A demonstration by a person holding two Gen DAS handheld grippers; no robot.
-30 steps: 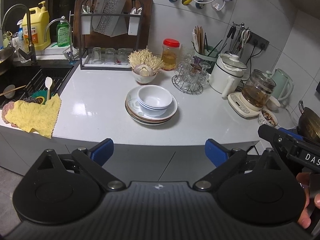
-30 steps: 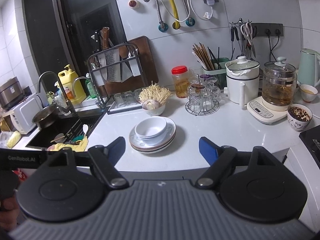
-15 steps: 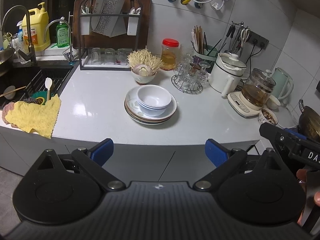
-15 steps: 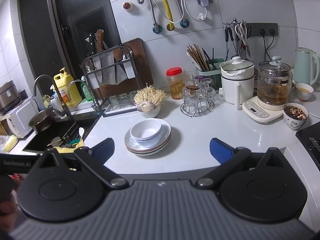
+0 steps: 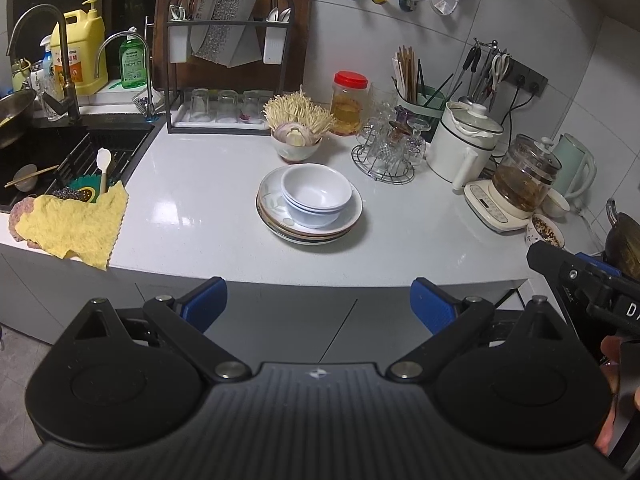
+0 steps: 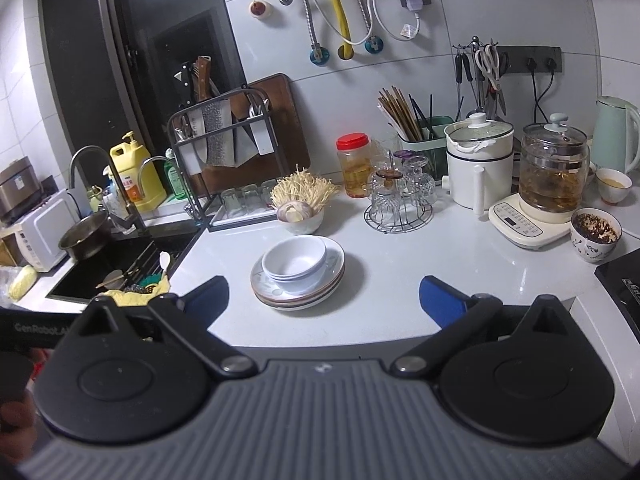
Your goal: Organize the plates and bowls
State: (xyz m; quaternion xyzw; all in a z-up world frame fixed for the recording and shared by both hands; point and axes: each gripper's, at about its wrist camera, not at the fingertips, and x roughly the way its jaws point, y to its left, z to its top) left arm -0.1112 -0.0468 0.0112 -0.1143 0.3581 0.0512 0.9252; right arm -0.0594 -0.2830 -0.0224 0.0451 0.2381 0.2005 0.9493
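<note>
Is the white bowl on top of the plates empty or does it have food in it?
Empty. The top white bowl shows a clean bare inside in both views, sitting upright on the stack of plates.

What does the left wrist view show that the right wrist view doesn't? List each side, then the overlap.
Only the left wrist view: the whole yellow cloth draped at the sink edge, and the right gripper's body at its right border.

Only the right wrist view: the white microwave, the pot by the sink, and the cup of tea.

Both: the stacked bowls on the plates, the red-lidded jar, the counter.
</note>
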